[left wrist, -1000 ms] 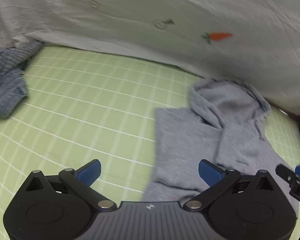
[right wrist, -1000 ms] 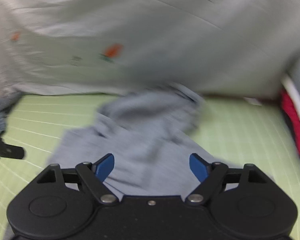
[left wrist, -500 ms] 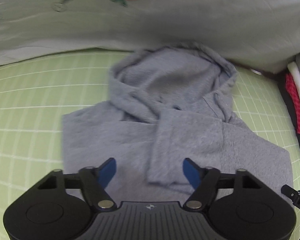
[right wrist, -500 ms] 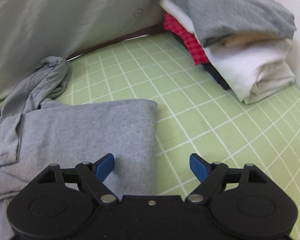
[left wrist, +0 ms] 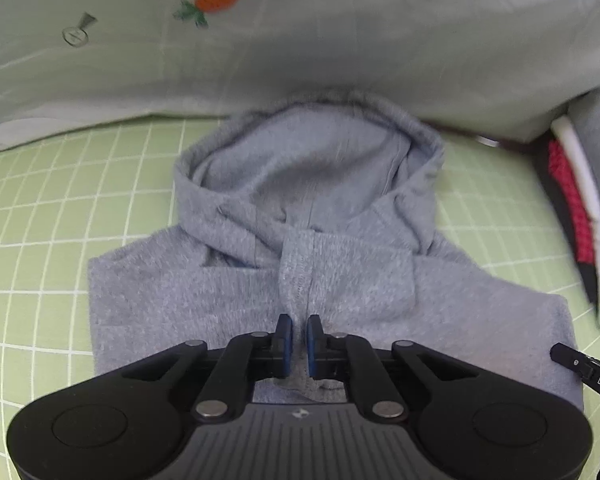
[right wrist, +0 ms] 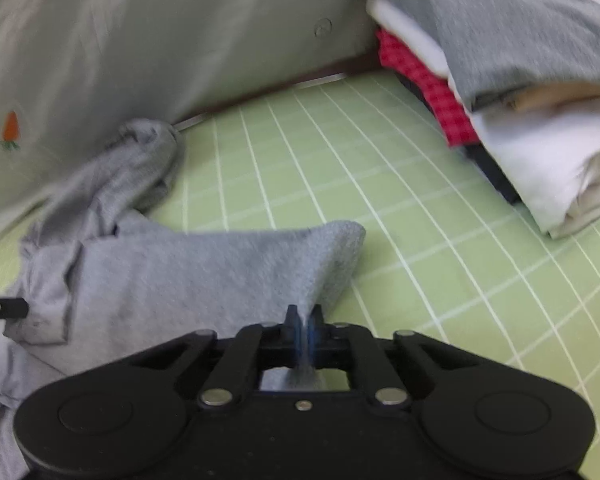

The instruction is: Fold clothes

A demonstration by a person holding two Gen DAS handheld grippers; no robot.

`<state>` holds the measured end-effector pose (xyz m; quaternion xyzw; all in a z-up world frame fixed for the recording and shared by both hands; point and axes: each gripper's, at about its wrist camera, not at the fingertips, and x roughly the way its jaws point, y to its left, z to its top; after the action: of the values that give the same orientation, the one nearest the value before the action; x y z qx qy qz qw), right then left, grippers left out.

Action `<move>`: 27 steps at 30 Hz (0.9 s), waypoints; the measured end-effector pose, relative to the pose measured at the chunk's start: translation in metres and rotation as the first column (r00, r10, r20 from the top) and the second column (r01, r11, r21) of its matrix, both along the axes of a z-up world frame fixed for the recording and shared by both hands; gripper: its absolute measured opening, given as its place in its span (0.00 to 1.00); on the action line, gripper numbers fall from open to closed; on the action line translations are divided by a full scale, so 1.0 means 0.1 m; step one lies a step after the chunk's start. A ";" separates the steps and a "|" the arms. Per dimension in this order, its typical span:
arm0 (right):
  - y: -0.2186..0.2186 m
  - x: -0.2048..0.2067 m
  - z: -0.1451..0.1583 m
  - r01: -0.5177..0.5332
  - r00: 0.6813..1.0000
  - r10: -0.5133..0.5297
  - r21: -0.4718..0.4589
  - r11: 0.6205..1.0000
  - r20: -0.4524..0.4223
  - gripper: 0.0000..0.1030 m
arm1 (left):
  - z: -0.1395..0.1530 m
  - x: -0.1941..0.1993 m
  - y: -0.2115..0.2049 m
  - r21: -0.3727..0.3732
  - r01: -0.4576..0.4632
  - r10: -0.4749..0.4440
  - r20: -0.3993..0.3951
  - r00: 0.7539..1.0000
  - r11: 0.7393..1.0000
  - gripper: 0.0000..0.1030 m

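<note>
Fingers of both grippers, open half a second ago, now clench the grey hoodie (left wrist: 228, 304): left gripper (left wrist: 298, 334) mid-hem, right gripper (right wrist: 304, 330) its corner, ready to fold

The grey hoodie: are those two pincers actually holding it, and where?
Yes, both. The left gripper pinches a folded sleeve of the hoodie; the right gripper pinches its side edge.

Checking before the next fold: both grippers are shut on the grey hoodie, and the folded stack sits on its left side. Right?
Not quite. The left gripper and right gripper are shut on the grey hoodie, but the folded stack sits on its right side, as the right wrist view shows.
</note>
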<state>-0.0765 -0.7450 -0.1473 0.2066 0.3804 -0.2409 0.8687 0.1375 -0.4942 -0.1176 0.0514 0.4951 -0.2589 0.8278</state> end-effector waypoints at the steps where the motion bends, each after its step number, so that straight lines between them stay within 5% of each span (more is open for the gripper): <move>1: 0.04 0.00 0.07 -0.008 1.000 0.008 -0.015 1.000 0.016 0.04 | 0.05 -0.02 0.03 -0.014 -0.001 0.001 0.010 1.000 1.000 0.08; 9: 0.34 0.00 0.66 -0.059 0.987 0.078 -0.134 0.989 0.141 0.04 | 0.66 -0.22 0.53 -0.138 -0.074 0.091 0.118 0.989 0.988 0.07; 16: 0.85 0.32 0.94 -0.219 0.949 0.242 -0.134 0.967 0.199 0.05 | 0.94 -0.32 1.46 -0.144 -0.271 0.293 0.168 0.941 0.952 0.08; 17: 0.94 0.42 0.90 -0.257 0.944 0.276 -0.122 0.959 0.180 0.14 | 0.88 -0.30 1.59 -0.110 -0.325 0.340 0.171 0.925 0.939 0.09; 18: 1.03 0.49 0.85 -0.266 0.947 0.282 -0.116 0.957 0.155 0.37 | 0.79 -0.27 1.69 -0.053 -0.377 0.380 0.178 0.907 0.925 0.10; 20: 1.19 0.62 0.74 -0.281 0.950 0.292 -0.104 0.954 0.108 0.57 | 0.64 -0.23 1.88 0.012 -0.459 0.450 0.172 0.876 0.889 0.10; 24: 1.22 0.64 0.64 -0.264 0.959 0.271 -0.089 0.961 0.080 0.75 | 0.41 -0.21 2.21 0.033 -0.561 0.555 0.104 0.825 0.827 0.33; 27: 1.07 0.63 0.52 -0.191 0.980 0.193 -0.043 0.981 0.047 0.74 | 0.26 -0.19 2.21 0.046 -0.543 0.541 0.050 0.840 0.839 0.38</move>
<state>-0.0133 -0.6376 -0.0954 0.1584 0.3716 -0.1576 0.9011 0.1187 -0.2733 -0.0920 -0.0621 0.4822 0.0011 0.8739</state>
